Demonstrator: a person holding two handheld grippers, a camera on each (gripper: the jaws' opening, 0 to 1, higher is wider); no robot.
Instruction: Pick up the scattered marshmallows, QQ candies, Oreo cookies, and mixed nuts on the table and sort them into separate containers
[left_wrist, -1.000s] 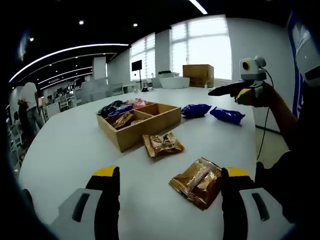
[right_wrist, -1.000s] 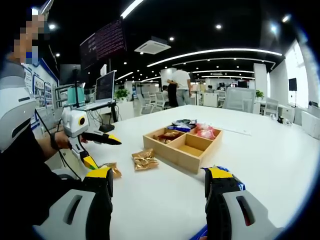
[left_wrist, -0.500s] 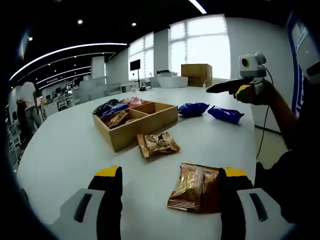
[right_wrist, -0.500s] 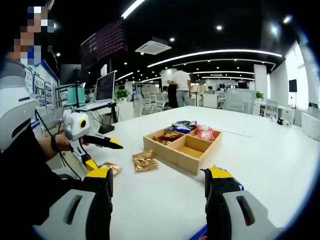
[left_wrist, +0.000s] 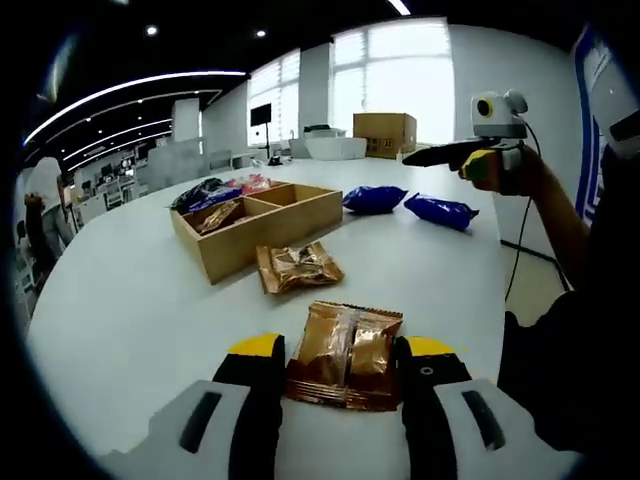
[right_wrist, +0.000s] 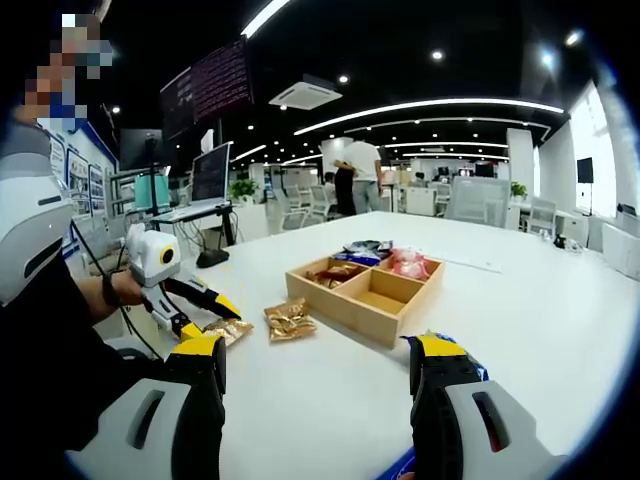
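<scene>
Left tongs (left_wrist: 338, 352) bracket a brown foil snack packet (left_wrist: 345, 342) at the near edge of the worktop (left_wrist: 120, 290); the yellow tips sit against its two sides, but it lies flat and unlifted, and I cannot tell whether they are truly pinching it yet or only closing in. Right tongs (right_wrist: 318, 364) are spread wide with nothing between them, held above the worktop; in the left gripper view they hang in the air past the two blue packets. Largest to smallest: white worktop, long and rounded; wooden divided tray (left_wrist: 262, 212) near its middle, four compartments; then the loose packets. Tray contents as far as visible: dark blue packets (right_wrist: 363, 249) in one far compartment, a pink packet (right_wrist: 410, 262) in the other, a brown packet (right_wrist: 335, 270) in a near one, and one compartment (right_wrist: 382, 299) that looks empty. Left out on the worktop: the bracketed brown packet, a second brown packet (left_wrist: 295, 266) just beside the tray, a blue packet (left_wrist: 374, 198) and another blue packet (left_wrist: 439, 210) further out. Judgement: sorting is partly done, perhaps around half; four packets remain loose, and the current step is the pick of the nearest brown one. Packet labels are too small to read, so snack types go by colour only.
</scene>
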